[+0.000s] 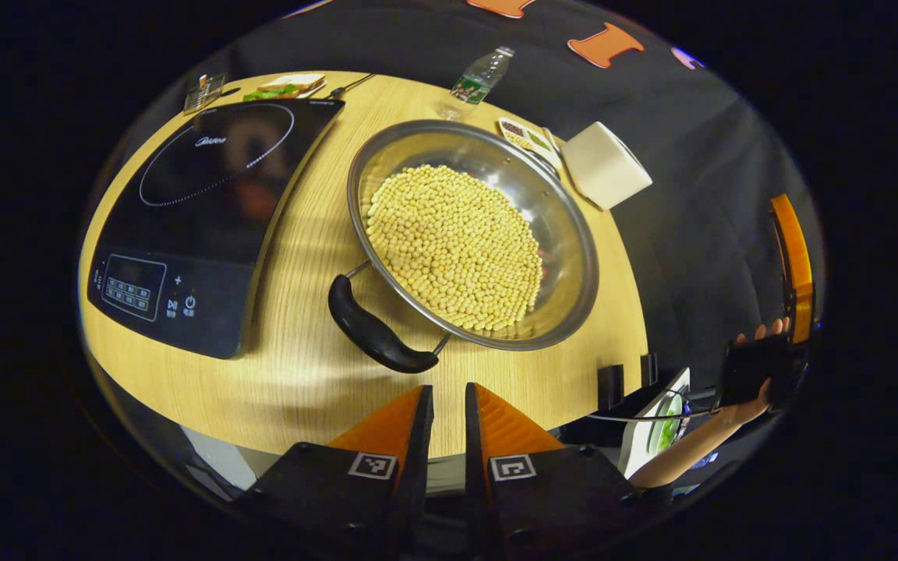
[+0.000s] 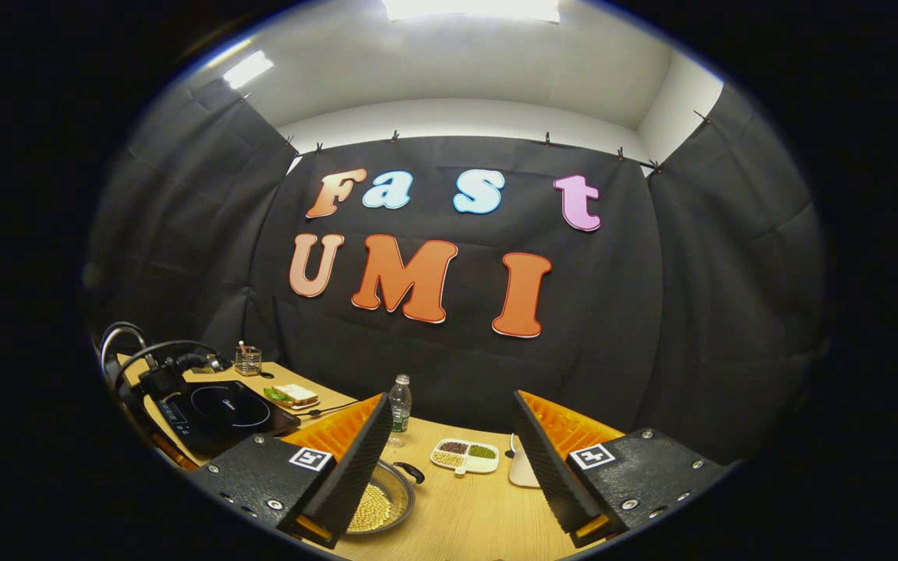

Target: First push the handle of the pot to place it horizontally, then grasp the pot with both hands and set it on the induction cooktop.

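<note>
While the pot (image 1: 472,234) sits on the wooden tabletop (image 1: 301,374) just beside the induction cooktop (image 1: 207,226), not on it, the left tool (image 1: 449,421) hangs over the tabletop's near edge with its orange fingers drawn almost together, a narrow slit left between them and nothing in it. It touches nothing; the pot's black handle (image 1: 375,331) lies a little beyond its tips, slanted across the near side of the pot. The pot is a shallow steel pan filled with yellow beans (image 1: 453,245). Beyond the pot stand a plastic bottle (image 1: 480,78), a small divided dish (image 1: 523,136) and a white roll (image 1: 605,164); past the cooktop's far corner lies a sandwich on a plate (image 1: 289,86). Far to the side of the pot, off the tabletop, a hand (image 1: 761,366) holds the other tool.

In the right gripper view the right tool (image 2: 449,436) is held well back from the pot (image 2: 383,499) and above it, its fingers spread wide and empty, with the bottle (image 2: 399,409) and the divided dish (image 2: 464,456) showing between them
</note>
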